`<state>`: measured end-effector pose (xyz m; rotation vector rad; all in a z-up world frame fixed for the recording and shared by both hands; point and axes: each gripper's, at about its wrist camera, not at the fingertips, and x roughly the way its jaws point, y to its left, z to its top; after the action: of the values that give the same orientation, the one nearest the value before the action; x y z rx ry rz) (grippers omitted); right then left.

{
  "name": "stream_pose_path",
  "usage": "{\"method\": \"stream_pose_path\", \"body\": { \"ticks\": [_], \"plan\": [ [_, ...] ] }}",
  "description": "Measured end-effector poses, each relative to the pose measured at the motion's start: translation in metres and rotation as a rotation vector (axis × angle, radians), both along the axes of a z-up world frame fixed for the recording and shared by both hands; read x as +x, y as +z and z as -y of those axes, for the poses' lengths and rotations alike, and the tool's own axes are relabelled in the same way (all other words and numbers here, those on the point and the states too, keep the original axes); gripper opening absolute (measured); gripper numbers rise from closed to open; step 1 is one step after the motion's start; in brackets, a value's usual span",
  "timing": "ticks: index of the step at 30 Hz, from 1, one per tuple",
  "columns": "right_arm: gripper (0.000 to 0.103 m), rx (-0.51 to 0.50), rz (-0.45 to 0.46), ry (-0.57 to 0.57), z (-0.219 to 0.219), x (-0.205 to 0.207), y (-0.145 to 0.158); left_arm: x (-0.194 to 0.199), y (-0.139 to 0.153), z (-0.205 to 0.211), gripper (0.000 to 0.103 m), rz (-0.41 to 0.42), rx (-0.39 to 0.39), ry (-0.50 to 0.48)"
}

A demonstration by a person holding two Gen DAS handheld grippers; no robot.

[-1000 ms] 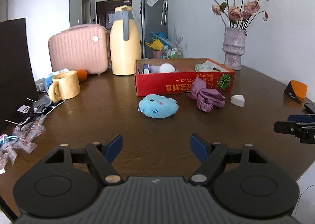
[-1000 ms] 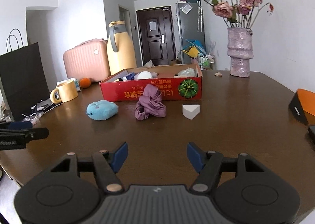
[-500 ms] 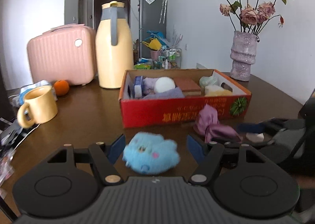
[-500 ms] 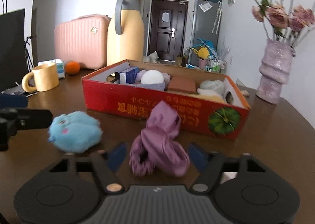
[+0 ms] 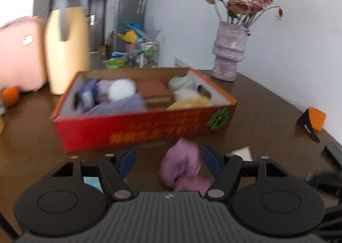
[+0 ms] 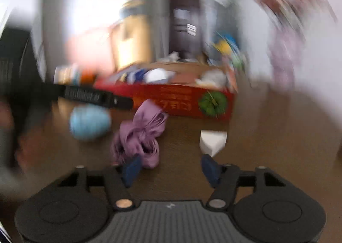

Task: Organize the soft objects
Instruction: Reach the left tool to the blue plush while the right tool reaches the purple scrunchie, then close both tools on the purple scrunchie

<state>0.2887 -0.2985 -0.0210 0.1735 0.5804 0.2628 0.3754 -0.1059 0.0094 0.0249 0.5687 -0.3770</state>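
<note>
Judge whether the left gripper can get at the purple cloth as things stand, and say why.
Probably yes. The left gripper is open, and the purple cloth lies on the table between its fingers, nearer the right one, with nothing between. The red box stands just behind.

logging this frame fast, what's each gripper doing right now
Left gripper: open, holding nothing; the purple cloth lies between its fingers.
Right gripper: open, holding nothing, near the white wedge.

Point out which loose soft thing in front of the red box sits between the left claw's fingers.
The purple cloth bundle. It lies between the open left claw fingers; the blue plush sits off to the side, and the white wedge lies right.
</note>
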Motion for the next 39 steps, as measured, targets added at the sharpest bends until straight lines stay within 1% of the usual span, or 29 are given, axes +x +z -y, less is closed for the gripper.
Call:
{"method": "stream_pose_path", "body": {
  "ticks": [1,2,3,4,5,6,7,8,9,10,11,12,14,15,18,20,22,24,26,28,32,34,37,39],
  "plan": [
    [0.045,0.088,-0.028,-0.013,0.008,0.005,-0.003,0.009,0.000,0.008,0.070,-0.003,0.009,-0.013],
    [0.041,0.133,-0.043,-0.021,0.010,0.011,-0.007,0.021,-0.003,0.017,0.069,-0.024,0.031,-0.010],
    [0.041,0.132,-0.042,-0.042,0.007,0.015,-0.010,0.032,-0.007,0.023,0.066,-0.053,0.047,-0.006],
    [0.041,0.120,-0.039,-0.063,0.002,0.020,-0.013,0.046,-0.014,0.027,0.055,-0.097,0.056,-0.008],
    [0.041,0.123,-0.034,-0.072,-0.003,0.024,-0.015,0.055,-0.019,0.028,0.050,-0.142,0.056,0.004],
    [0.041,0.142,-0.040,-0.078,-0.007,0.028,-0.017,0.062,-0.023,0.025,0.046,-0.179,0.034,0.018],
    [0.041,0.158,-0.052,-0.074,-0.013,0.034,-0.019,0.063,-0.024,0.021,0.034,-0.194,-0.004,0.012],
    [0.041,0.141,-0.056,-0.063,-0.018,0.037,-0.022,0.063,-0.024,0.016,0.028,-0.205,-0.030,0.009],
    [0.038,0.101,-0.063,-0.065,-0.026,0.042,-0.026,0.061,-0.024,0.012,0.027,-0.216,-0.052,0.014],
    [0.036,0.064,-0.071,-0.069,-0.033,0.046,-0.030,0.058,-0.023,0.010,0.023,-0.217,-0.059,0.024],
    [0.028,0.044,-0.068,-0.062,-0.039,0.048,-0.032,0.054,-0.021,0.007,0.021,-0.210,-0.059,0.034],
    [0.014,0.012,-0.055,-0.045,-0.045,0.048,-0.033,0.048,-0.019,0.002,0.020,-0.201,-0.059,0.040],
    [0.009,-0.051,-0.039,-0.025,-0.052,0.044,-0.032,0.034,-0.015,-0.010,0.018,-0.195,-0.075,0.055],
    [0.007,-0.056,-0.033,-0.018,-0.052,0.040,-0.030,0.026,-0.015,-0.018,0.018,-0.197,-0.087,0.057],
    [0.007,-0.066,-0.005,0.005,-0.051,0.028,-0.025,-0.006,-0.019,-0.042,0.017,-0.215,-0.129,0.069],
    [0.007,-0.088,0.014,0.012,-0.054,0.020,-0.022,-0.032,-0.021,-0.051,0.018,-0.206,-0.150,0.067],
    [0.006,-0.103,0.033,0.029,-0.059,0.014,-0.019,-0.052,-0.021,-0.056,0.018,-0.185,-0.161,0.075],
    [0.006,-0.113,0.048,0.047,-0.064,0.006,-0.017,-0.066,-0.022,-0.059,0.019,-0.170,-0.147,0.063],
    [0.007,-0.129,0.065,0.059,-0.066,0.002,-0.017,-0.072,-0.022,-0.060,0.017,-0.156,-0.127,0.054],
    [0.007,-0.135,0.078,0.067,-0.067,-0.003,-0.016,-0.074,-0.022,-0.061,0.015,-0.160,-0.133,0.053],
    [0.007,-0.119,0.065,0.074,-0.065,-0.015,-0.014,-0.085,-0.025,-0.061,0.011,-0.153,-0.129,0.053],
    [0.007,-0.101,0.058,0.078,-0.063,-0.019,-0.012,-0.090,-0.024,-0.061,0.010,-0.149,-0.146,0.044],
    [0.005,-0.076,0.078,0.081,-0.057,-0.018,0.002,-0.090,-0.011,-0.060,0.009,-0.119,-0.178,0.022],
    [0.005,-0.075,0.113,0.093,-0.052,-0.010,0.018,-0.082,0.008,-0.054,0.009,-0.079,-0.189,0.000]
  ]
}}
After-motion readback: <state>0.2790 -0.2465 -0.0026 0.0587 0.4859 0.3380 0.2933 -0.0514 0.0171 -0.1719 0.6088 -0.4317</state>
